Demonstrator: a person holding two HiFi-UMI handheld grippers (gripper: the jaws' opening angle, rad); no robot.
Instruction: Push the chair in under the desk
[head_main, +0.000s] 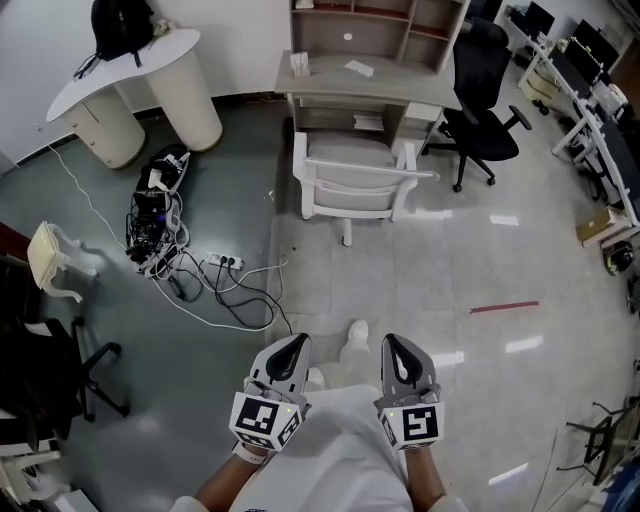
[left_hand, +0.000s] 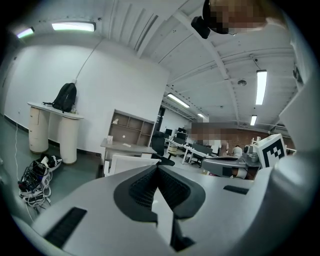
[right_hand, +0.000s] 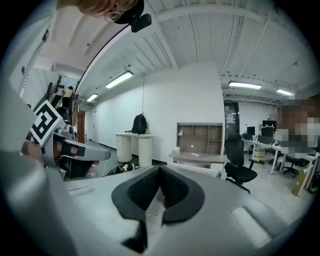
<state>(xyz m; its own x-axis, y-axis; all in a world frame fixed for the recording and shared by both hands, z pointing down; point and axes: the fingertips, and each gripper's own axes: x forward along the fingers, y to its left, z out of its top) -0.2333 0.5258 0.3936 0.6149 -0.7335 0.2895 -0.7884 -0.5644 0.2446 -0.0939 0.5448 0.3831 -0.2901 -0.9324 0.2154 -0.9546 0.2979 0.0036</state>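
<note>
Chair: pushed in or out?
Out. The white chair stands in front of the desk, its seat in plain view, not under the top.

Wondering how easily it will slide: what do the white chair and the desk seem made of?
Chair: probably moulded plastic, smooth white frame, with a pale cushioned seat. Desk: looks like wood laminate board, matte grey-brown flat panels with square edges.

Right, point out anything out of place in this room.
A tangle of cables and a power strip sprawls loose across the floor, left of the white chair. That chair stands pulled out from the desk, not tucked under.
</note>
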